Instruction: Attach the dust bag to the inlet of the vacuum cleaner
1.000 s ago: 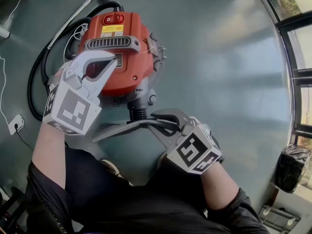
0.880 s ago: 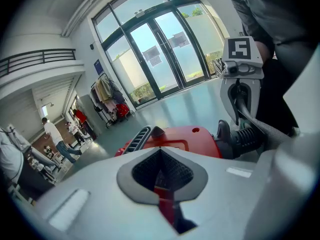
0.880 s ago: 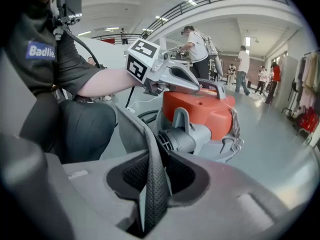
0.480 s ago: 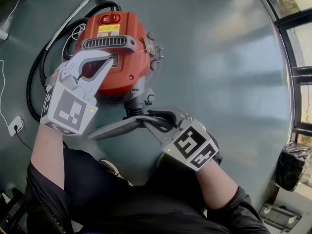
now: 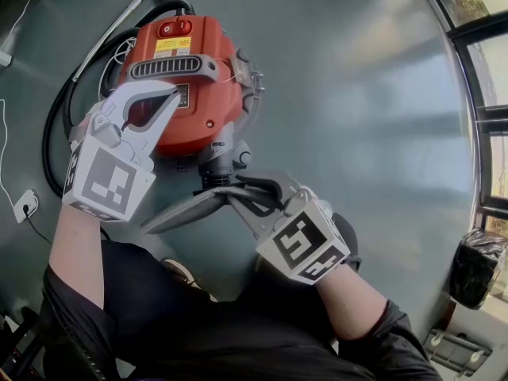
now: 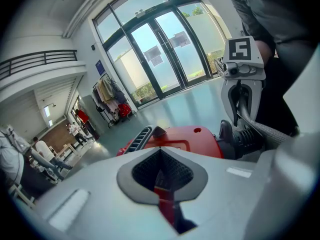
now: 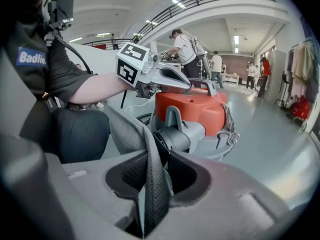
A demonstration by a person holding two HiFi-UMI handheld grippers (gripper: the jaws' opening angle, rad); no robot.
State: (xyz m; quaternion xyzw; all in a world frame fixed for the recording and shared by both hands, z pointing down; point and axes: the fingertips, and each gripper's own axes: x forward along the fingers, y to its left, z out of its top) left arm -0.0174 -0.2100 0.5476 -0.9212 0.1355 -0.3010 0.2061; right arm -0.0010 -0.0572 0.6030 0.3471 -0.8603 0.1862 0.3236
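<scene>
While the person sits over it on the grey floor [image 5: 373,94], a black hose [image 5: 57,125] loops round the far left of the red vacuum cleaner [image 5: 194,86]. Next along, the left tongs [image 5: 171,95] lie over the machine's red top just below its grey handle [image 5: 171,68]; their own view shows the left tongs [image 6: 160,149] with the tips brought together and nothing caught in them, only the red shell showing behind. Whether they actually bear down on the lid I can't tell. At the near side of the machine the ribbed inlet [image 5: 213,177] sticks out toward the person, and the grey dust bag [image 5: 186,210] hangs flat just in front of it, its upper end right at the inlet's mouth; whether it is seated there I can't make out. Further right, the right tongs [image 5: 234,193] pinch that upper end. Seen from the right tongs [image 7: 152,154], a fold of the dust bag [image 7: 130,129] runs between the pads, with the inlet [image 7: 172,139] close behind. Those tongs have just been easing apart a little, narrow as the gap is.
</scene>
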